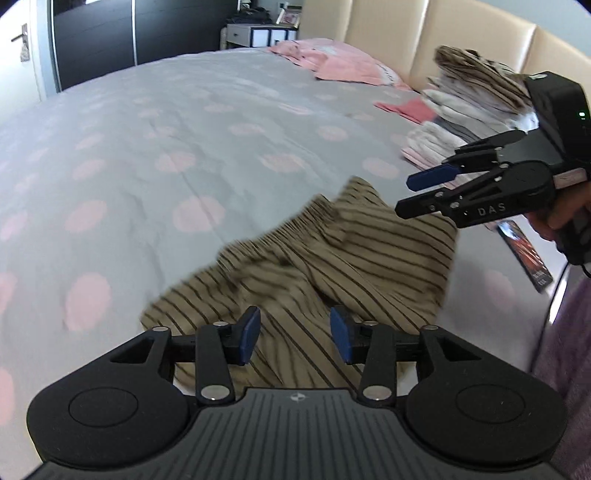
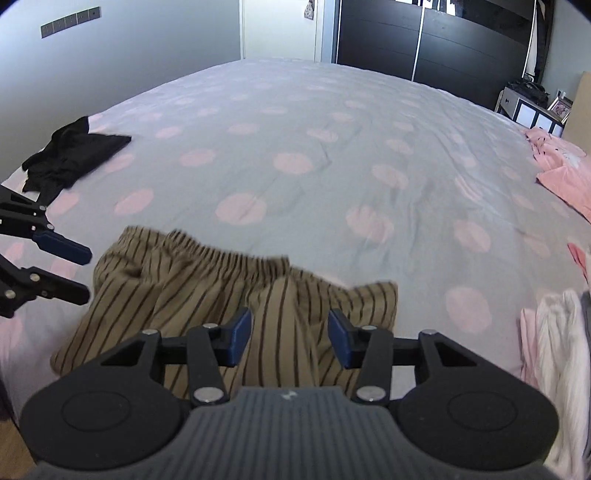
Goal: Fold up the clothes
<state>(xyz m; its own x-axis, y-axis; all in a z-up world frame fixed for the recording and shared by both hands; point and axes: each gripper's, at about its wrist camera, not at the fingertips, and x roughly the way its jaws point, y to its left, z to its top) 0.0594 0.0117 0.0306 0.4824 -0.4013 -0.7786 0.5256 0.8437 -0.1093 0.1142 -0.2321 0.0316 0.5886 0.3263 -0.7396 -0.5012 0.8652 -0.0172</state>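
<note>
On the near part of the bed (image 2: 295,122), with its grey cover and pale pink spots, we see the tan striped shorts (image 1: 332,266) lying crumpled, their gathered waistband toward the far side. We hold our left gripper (image 1: 294,335) just above the near edge of the shorts, its blue-padded fingers spread wide with nothing between them. Our right gripper (image 2: 290,338) hangs over the other side of the same garment, its jaws likewise parted and empty. From the left wrist view, the right gripper appears at the right, fingers apart, hovering over the far corner of the shorts; whether it touches the cloth we cannot tell.

Beside the shorts, toward the headboard (image 1: 436,33), stands a stack of folded clothes (image 1: 461,107), white, grey and pink, topped by a striped brown piece. A pink pillow (image 1: 343,61) lies further along the headboard. Well apart, near the opposite edge of the bed, a black garment (image 2: 72,153) lies unfolded. A dark wardrobe (image 2: 436,44) stands beyond the bed.
</note>
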